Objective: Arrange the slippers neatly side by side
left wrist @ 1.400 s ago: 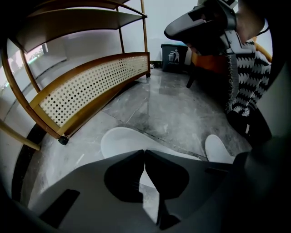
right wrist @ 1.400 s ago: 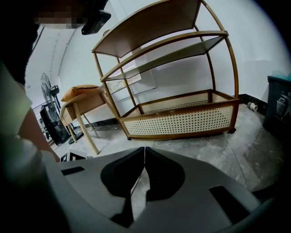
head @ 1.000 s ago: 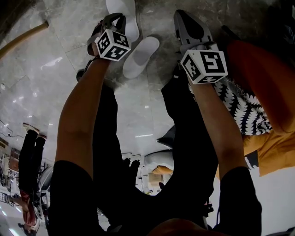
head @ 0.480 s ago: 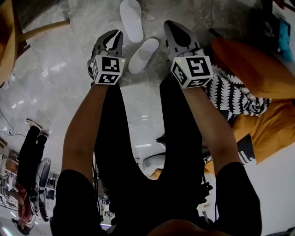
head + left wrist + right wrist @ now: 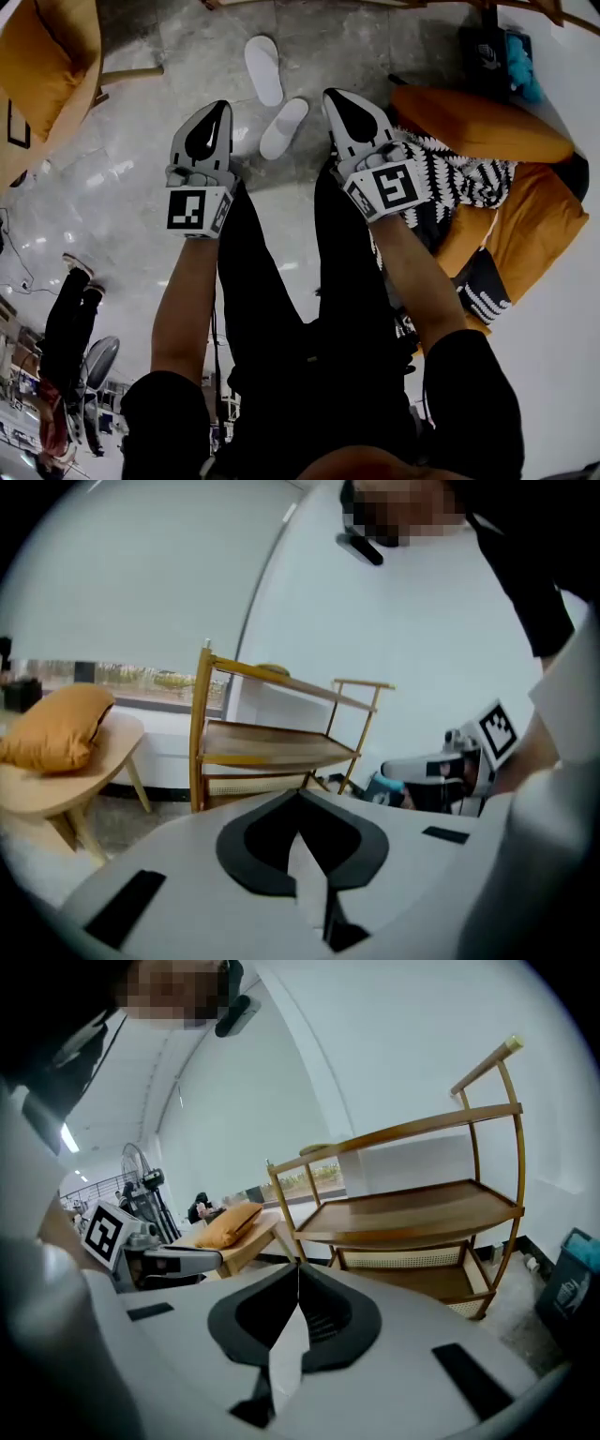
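Observation:
Two white slippers lie on the grey stone floor in the head view. The far slipper (image 5: 263,67) points away, and the near slipper (image 5: 283,127) is angled to it, so the pair forms a V. Both grippers are held up level, above and nearer than the slippers. My left gripper (image 5: 217,105) is left of the near slipper, shut and empty. My right gripper (image 5: 330,94) is to its right, also shut and empty. The left gripper (image 5: 300,794) and right gripper (image 5: 298,1265) both look across the room, with no slipper in either gripper view.
A wooden shelf rack (image 5: 272,742) (image 5: 412,1213) stands ahead. A wooden chair with an orange cushion (image 5: 47,66) is at the left. Orange cushions (image 5: 478,127) and a black-and-white patterned cloth (image 5: 450,173) lie at the right, with a blue box (image 5: 520,61) beyond. A person (image 5: 66,309) stands far left.
Both grippers have lifted and drawn back from the slippers, which now look smaller and farther off. The left jaws, slightly apart half a second ago, are closed.

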### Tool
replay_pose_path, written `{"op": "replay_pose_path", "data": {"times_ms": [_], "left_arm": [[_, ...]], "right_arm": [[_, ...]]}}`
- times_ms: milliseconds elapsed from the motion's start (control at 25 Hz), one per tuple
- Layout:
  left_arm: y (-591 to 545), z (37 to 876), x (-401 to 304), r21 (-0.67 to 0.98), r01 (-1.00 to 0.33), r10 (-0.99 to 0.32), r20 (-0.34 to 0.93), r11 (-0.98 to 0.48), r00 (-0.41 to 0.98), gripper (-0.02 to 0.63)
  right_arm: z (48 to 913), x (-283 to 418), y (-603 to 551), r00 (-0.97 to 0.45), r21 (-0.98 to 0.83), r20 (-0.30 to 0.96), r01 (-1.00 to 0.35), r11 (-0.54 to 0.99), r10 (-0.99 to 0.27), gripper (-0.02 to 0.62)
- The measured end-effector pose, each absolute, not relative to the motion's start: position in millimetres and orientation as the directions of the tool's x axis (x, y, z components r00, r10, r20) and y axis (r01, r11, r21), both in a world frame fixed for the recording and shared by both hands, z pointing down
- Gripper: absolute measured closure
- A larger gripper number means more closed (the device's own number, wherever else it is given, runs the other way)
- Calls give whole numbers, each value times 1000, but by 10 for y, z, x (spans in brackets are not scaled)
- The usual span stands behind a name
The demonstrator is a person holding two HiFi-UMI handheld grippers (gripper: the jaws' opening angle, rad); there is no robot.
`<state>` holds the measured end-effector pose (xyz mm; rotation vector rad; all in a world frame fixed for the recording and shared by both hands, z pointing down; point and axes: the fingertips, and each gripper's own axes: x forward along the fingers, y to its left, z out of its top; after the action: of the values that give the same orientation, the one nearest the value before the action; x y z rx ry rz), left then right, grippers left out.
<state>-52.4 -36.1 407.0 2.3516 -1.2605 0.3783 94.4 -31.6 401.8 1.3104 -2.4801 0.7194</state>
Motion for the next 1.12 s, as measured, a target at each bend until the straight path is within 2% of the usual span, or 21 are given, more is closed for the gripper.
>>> {"op": "replay_pose_path", "data": {"times_ms": [80, 160, 440, 640, 760, 880, 1120], "left_arm": [[-323, 3914, -633, 383, -816, -743, 362, -432, 563, 591], [-248, 3910, -774, 430, -810, -760, 338, -399, 554, 591], [-83, 4187, -1024, 417, -832, -752, 394, -365, 528, 591], [-54, 4428, -1075, 403, -827, -724, 418, -393, 548, 591], [2, 4663, -1086, 390, -812, -693, 431, -434, 578, 591], [119, 4988, -1073, 387, -781, -642, 446, -489, 623, 591], [214, 5585, -1117, 388, -736, -573, 464, -554, 676, 591]], "right_arm": [[3885, 879, -192, -608, -345, 411, -794, 501, -680, 563], [3874, 792, -56, -641, -373, 412, -767, 522, -647, 563], [4229, 654, 30, -671, -412, 468, -741, 530, -575, 563], [4769, 491, 49, -704, -465, 544, -706, 534, -457, 561], [5310, 408, 153, -719, -499, 596, -681, 537, -358, 552], [6050, 333, 397, -713, -526, 669, -654, 543, -210, 463], [7334, 315, 910, -649, -561, 759, -613, 555, 50, 466]]}}
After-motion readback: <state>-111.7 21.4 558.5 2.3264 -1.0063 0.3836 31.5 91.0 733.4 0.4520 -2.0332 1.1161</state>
